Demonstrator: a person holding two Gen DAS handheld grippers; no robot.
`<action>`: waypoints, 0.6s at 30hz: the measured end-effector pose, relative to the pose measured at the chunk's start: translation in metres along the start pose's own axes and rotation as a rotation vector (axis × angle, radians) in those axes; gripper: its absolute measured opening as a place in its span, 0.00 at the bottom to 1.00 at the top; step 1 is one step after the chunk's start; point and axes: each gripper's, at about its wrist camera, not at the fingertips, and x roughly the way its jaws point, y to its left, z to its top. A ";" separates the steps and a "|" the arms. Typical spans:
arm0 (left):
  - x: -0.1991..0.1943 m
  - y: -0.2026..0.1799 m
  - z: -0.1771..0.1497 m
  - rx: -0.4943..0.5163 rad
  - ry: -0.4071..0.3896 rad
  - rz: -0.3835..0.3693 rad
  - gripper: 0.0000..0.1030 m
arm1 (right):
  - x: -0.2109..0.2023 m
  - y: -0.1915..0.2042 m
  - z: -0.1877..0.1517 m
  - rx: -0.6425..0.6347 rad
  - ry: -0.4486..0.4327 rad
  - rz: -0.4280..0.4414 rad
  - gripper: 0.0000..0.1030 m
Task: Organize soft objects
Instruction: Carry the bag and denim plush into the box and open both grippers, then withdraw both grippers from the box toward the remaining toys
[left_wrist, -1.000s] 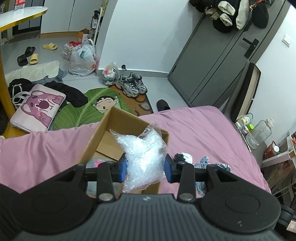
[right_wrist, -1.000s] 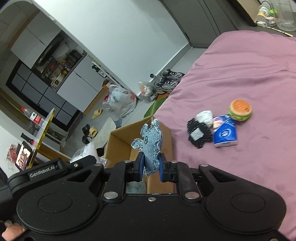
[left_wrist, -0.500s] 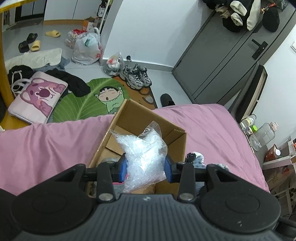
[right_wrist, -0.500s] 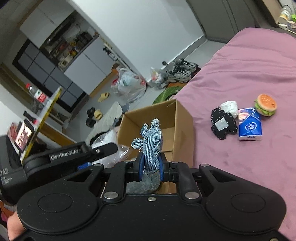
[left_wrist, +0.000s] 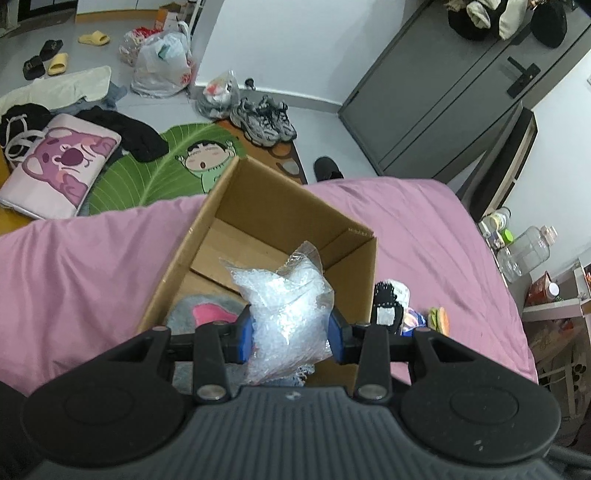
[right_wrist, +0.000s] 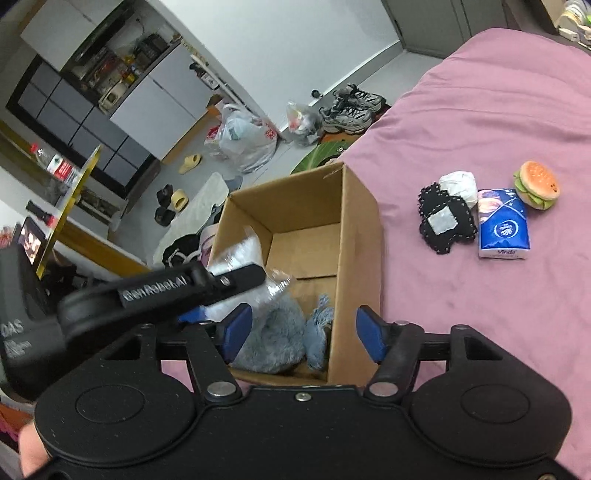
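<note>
Soft objects are collecting in the cardboard box (right_wrist: 362, 236) on the pink bed (right_wrist: 480, 110): the left gripper (left_wrist: 291, 334) still pinches the clear plastic bag (left_wrist: 284, 306) over it, while the right gripper (right_wrist: 303, 332), clamped on the blue denim toy (right_wrist: 319, 332) half a second ago, now gapes empty, the toy dropped inside. Black patch (right_wrist: 445, 223), tissue pack (right_wrist: 502, 225) and burger toy (right_wrist: 535, 184) remain.

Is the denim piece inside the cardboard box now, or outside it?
Inside. The denim piece lies in the cardboard box beside a grey plush, and the right gripper above it has its jaws spread and empty.
</note>
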 end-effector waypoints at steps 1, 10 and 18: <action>0.002 0.000 -0.001 0.000 0.006 0.001 0.38 | 0.000 -0.001 0.000 0.001 0.003 -0.013 0.65; 0.012 -0.003 -0.007 0.005 0.047 0.015 0.41 | 0.001 -0.008 0.000 0.012 0.026 -0.098 0.82; -0.003 -0.015 -0.002 0.024 0.006 0.045 0.69 | -0.006 -0.011 -0.001 0.008 0.028 -0.119 0.88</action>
